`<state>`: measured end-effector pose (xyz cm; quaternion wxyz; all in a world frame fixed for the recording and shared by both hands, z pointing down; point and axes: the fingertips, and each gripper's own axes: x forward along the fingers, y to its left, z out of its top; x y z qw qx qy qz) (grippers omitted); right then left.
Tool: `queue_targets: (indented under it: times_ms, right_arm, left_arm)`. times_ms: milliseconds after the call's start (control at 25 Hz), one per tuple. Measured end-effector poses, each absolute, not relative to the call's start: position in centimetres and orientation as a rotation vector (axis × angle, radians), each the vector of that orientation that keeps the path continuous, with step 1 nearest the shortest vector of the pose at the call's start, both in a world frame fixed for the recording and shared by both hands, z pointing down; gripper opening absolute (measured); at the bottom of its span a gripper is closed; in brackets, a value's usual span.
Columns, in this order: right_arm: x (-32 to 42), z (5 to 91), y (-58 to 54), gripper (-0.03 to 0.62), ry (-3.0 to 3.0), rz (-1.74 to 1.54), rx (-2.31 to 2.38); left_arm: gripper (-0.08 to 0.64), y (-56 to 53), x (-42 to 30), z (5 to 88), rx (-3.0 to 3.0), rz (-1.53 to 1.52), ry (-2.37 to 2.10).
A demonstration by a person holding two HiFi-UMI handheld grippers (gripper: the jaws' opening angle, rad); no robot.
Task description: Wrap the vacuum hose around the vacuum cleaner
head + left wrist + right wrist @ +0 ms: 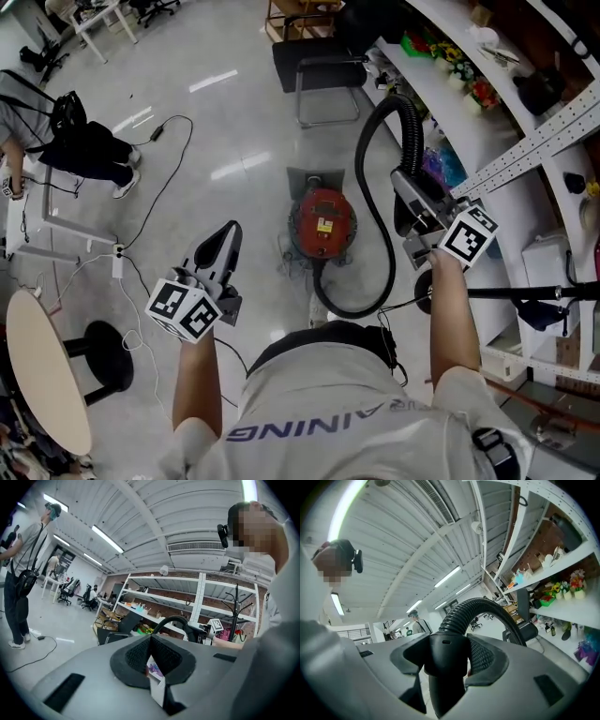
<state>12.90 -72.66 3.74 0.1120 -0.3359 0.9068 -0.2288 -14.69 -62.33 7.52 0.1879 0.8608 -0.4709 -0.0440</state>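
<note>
A red vacuum cleaner point(322, 222) stands on the floor ahead of me. Its black ribbed hose point(373, 220) leaves the base, loops low to the right, then arches high and comes down into my right gripper point(404, 185). The right gripper view shows the hose's smooth black end cuff point(446, 656) clamped between the jaws, with the ribbed hose point(480, 605) curving away above. My left gripper point(228, 234) hovers to the left of the vacuum, apart from it. Its jaws are shut with nothing held, the pads point(140, 653) meeting.
A black chair point(319, 66) stands behind the vacuum. White shelving point(441, 80) with small items runs along the right. A round table point(37, 375) and a black stool point(103, 352) sit at the left, near floor cables point(159, 187). A person point(66, 141) stands at far left.
</note>
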Motion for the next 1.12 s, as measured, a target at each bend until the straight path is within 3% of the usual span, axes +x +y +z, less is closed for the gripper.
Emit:
queue_targets:
  times_ms: [560,1120]
  right_arm:
    - [14.4,3.8,-91.5,0.244,2.810,-0.602,-1.046]
    - [6.1,0.8,-103.6,0.244,2.921,-0.434,-1.084]
  left_arm:
    - [0.014,-73.7,-12.7,9.4,2.368,-0.096,-1.363]
    - [0.014,-81.6,-18.6,10.5,2.343,-0.087,-1.301]
